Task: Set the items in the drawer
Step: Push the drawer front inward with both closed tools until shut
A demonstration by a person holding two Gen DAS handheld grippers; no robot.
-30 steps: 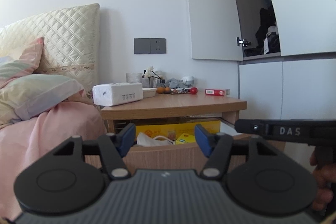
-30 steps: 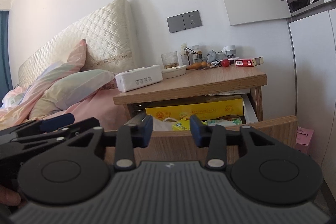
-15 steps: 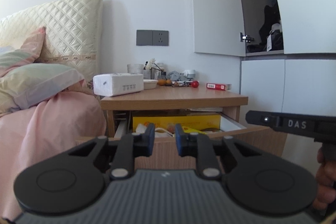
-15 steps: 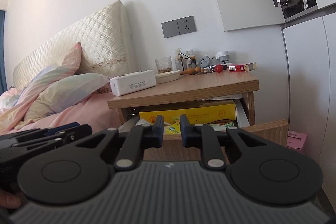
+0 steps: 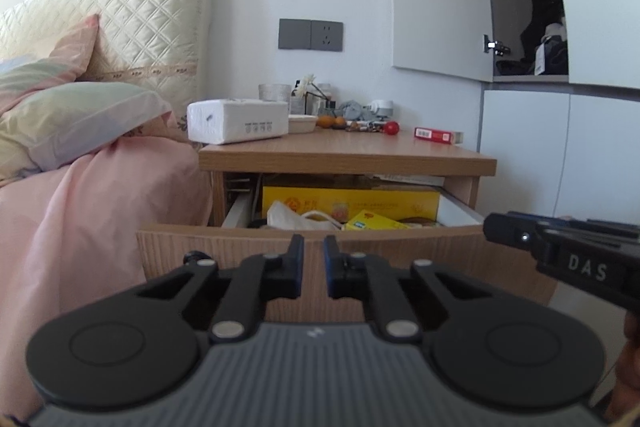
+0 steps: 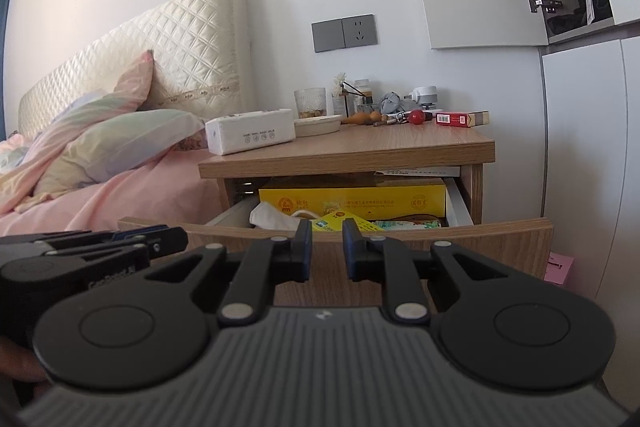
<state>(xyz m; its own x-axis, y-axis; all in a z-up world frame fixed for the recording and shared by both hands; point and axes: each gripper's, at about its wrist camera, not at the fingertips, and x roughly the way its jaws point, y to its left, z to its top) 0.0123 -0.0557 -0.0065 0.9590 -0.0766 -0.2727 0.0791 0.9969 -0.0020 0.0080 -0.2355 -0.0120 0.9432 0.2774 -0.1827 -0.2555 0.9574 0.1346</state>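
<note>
Nearest, the left gripper point(image 5: 313, 267) and right gripper point(image 6: 326, 251) hold nothing, jaws narrowed to a slim gap. Beyond them the drawer point(image 5: 240, 251) stands pulled open under the counter point(image 5: 344, 151), which carries a tissue pack point(image 5: 238, 121) and red box point(image 5: 436, 135).

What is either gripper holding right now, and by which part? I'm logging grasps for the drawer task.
Nothing. The left gripper and right gripper both have nearly closed jaws with only empty gaps between them, short of the open drawer.
</note>
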